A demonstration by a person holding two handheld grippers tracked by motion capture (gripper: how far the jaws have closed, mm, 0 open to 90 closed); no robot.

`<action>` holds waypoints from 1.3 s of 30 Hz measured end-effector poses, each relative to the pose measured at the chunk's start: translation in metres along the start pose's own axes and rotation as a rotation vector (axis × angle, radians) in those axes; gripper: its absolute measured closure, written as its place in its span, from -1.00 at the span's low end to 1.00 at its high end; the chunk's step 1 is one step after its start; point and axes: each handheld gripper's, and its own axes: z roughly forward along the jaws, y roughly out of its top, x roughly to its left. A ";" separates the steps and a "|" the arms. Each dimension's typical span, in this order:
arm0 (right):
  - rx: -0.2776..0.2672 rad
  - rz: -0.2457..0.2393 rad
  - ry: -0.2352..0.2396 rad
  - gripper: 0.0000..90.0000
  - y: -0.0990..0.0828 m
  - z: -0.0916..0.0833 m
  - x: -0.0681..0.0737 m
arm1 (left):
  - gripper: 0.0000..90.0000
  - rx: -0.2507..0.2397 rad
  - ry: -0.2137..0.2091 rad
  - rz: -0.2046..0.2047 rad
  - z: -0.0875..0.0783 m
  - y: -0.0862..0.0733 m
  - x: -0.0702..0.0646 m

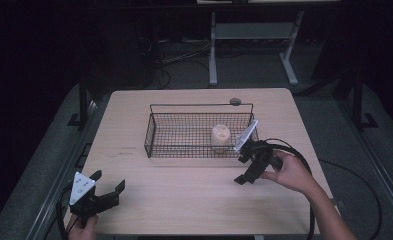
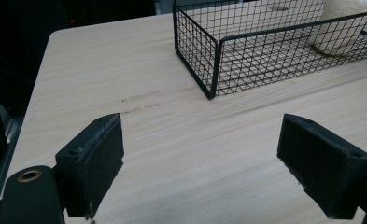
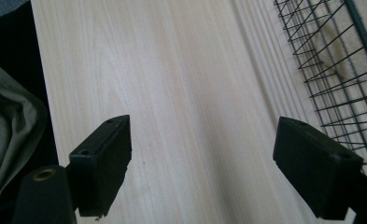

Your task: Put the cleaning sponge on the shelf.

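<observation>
A black wire basket (image 1: pixel 154 131) stands in the middle of the wooden table. Inside it, toward its right end, a cream-coloured roll (image 1: pixel 220 136) stands upright; the left gripper view has the basket (image 2: pixel 214 70) and the roll (image 2: pixel 342 25) at the top right. My left gripper (image 1: pixel 109 184) rests near the table's front left corner, open with nothing between its pads (image 2: pixel 99 158). My right gripper (image 1: pixel 243 169) sits just outside the basket's front right corner, tilted, open and holding nothing. Its own view looks down on bare wood, with the basket's mesh (image 3: pixel 340 70) at the right.
The light wooden table (image 1: pixel 184 200) has bare wood in front of the basket and to its left. A small dark round object (image 1: pixel 235 101) lies by the far edge behind the basket. Beyond the table are a white desk frame (image 1: pixel 213 50) and floor cables.
</observation>
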 end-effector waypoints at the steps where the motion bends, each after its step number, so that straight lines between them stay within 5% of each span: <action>1: 0.001 0.002 0.000 -0.58 -0.002 0.000 0.001 | -0.69 0.001 0.000 0.000 0.000 0.000 0.000; 39: -0.049 0.008 -0.017 -0.58 -0.047 0.015 0.029 | -0.69 0.002 -0.003 0.004 0.001 0.000 -0.002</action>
